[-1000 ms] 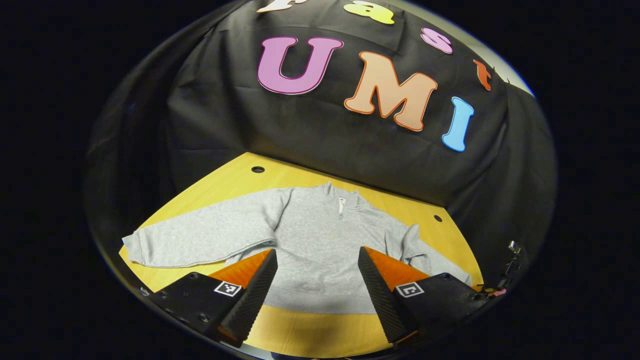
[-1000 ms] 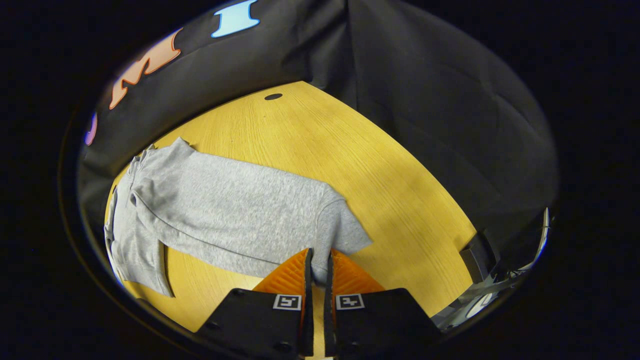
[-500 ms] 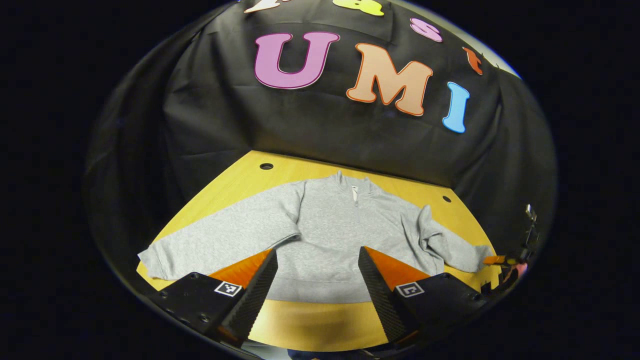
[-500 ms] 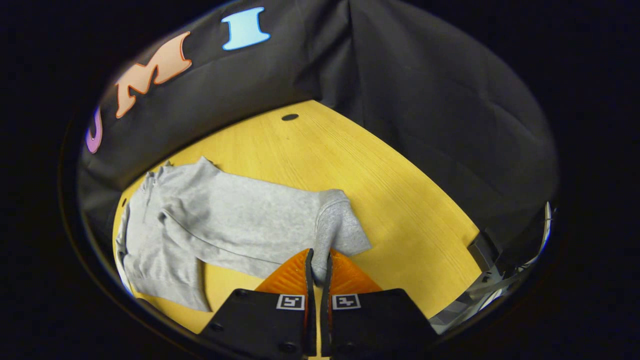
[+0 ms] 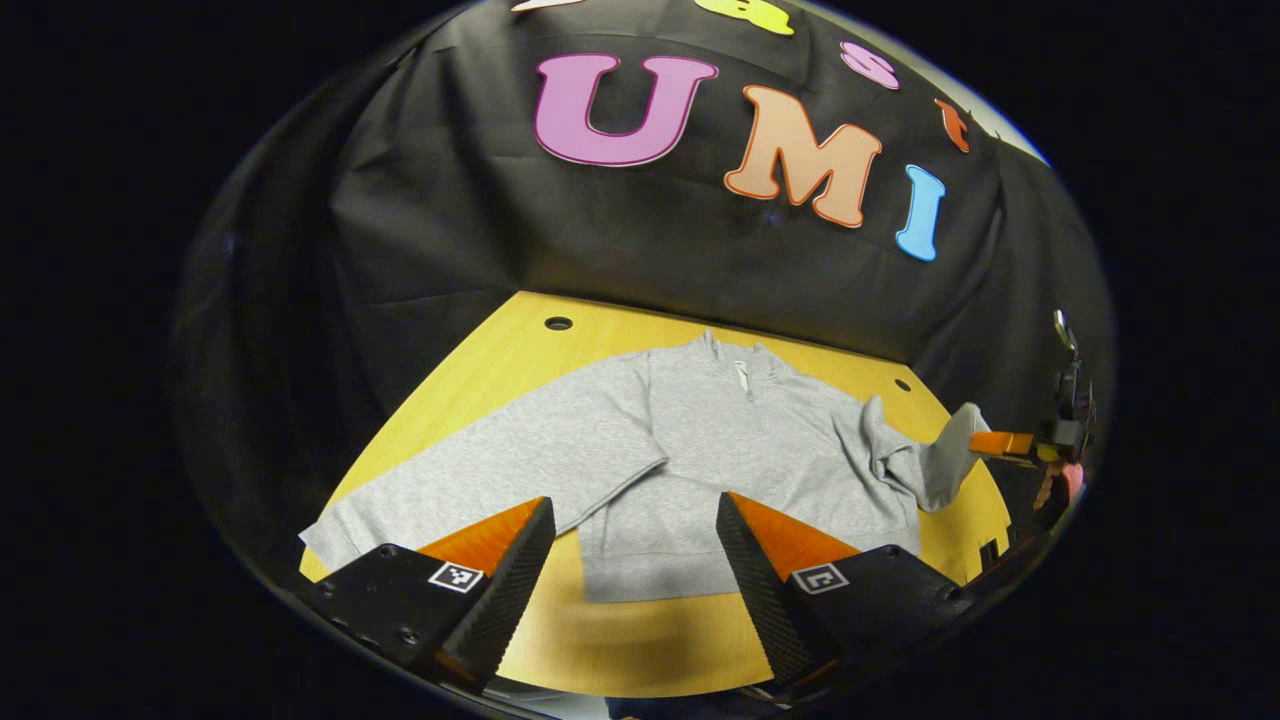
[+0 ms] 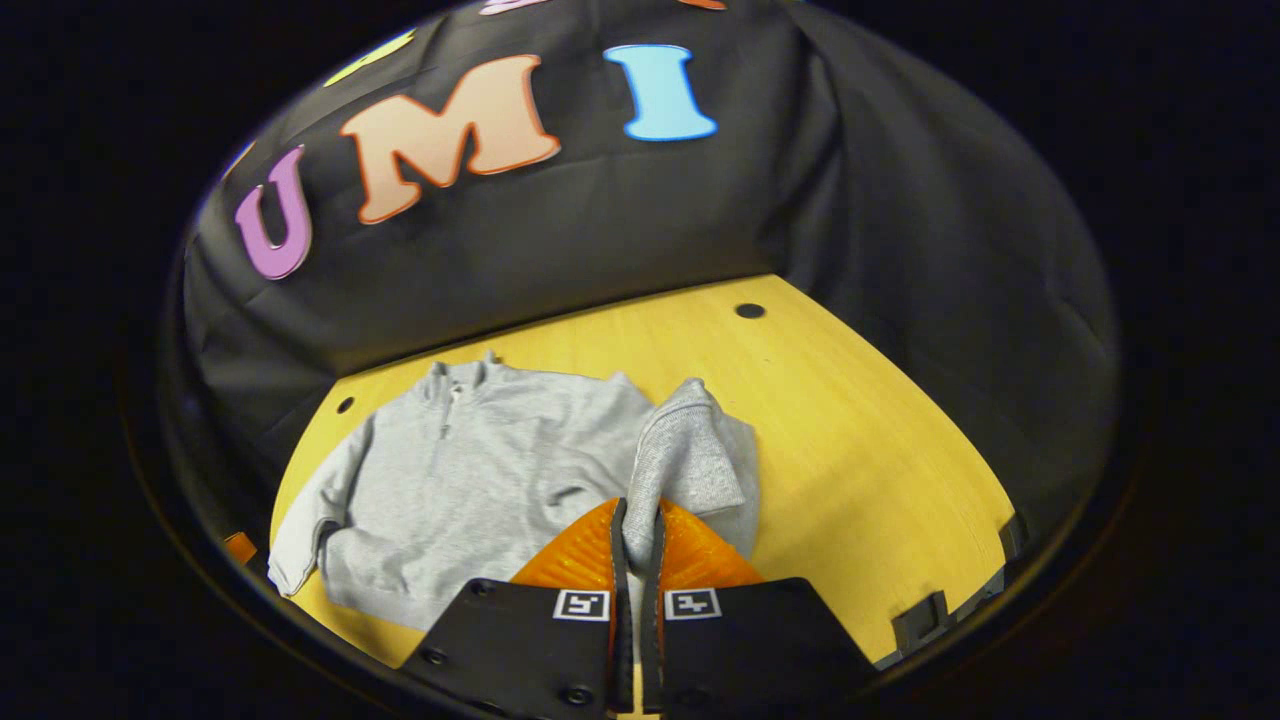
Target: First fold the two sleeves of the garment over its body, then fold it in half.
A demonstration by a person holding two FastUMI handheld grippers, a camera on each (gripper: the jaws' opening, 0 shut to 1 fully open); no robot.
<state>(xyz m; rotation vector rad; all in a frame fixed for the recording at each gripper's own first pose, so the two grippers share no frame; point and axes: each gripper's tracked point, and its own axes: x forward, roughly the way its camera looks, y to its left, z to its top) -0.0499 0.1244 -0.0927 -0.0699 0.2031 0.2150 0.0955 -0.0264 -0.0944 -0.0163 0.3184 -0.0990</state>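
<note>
With the right hand-held gripper (image 6: 635, 535) clenched on the raised sleeve cuff (image 6: 690, 450), best to carry it low across the grey garment (image 5: 740, 450) spread on the table (image 6: 860, 440), keeping the left hand-held gripper (image 5: 635, 550) released near the hem.
</note>
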